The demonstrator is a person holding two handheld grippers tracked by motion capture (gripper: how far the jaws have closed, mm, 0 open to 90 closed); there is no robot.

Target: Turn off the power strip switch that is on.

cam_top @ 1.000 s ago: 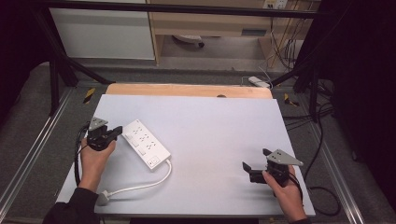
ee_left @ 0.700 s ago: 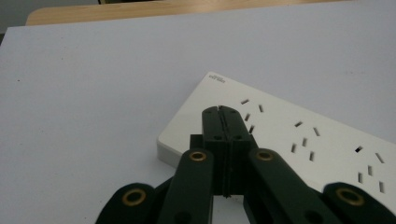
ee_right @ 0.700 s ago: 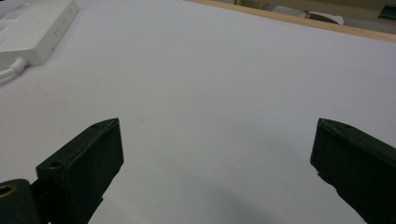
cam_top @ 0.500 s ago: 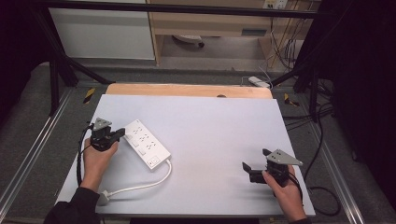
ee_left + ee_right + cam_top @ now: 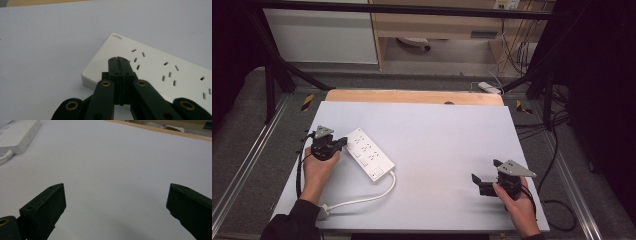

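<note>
White tabletop [image 5: 437, 150]: power strip [image 5: 369, 154] under left gripper [image 5: 119, 60].

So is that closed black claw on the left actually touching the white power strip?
Cannot tell. In the left gripper view the shut left gripper overlaps the power strip's end, but no contact or gap shows; the high view is too coarse.

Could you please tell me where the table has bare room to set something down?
The middle of the table lies bare, between the power strip and the right gripper. It is crowded by the left gripper and the strip's cord.
</note>
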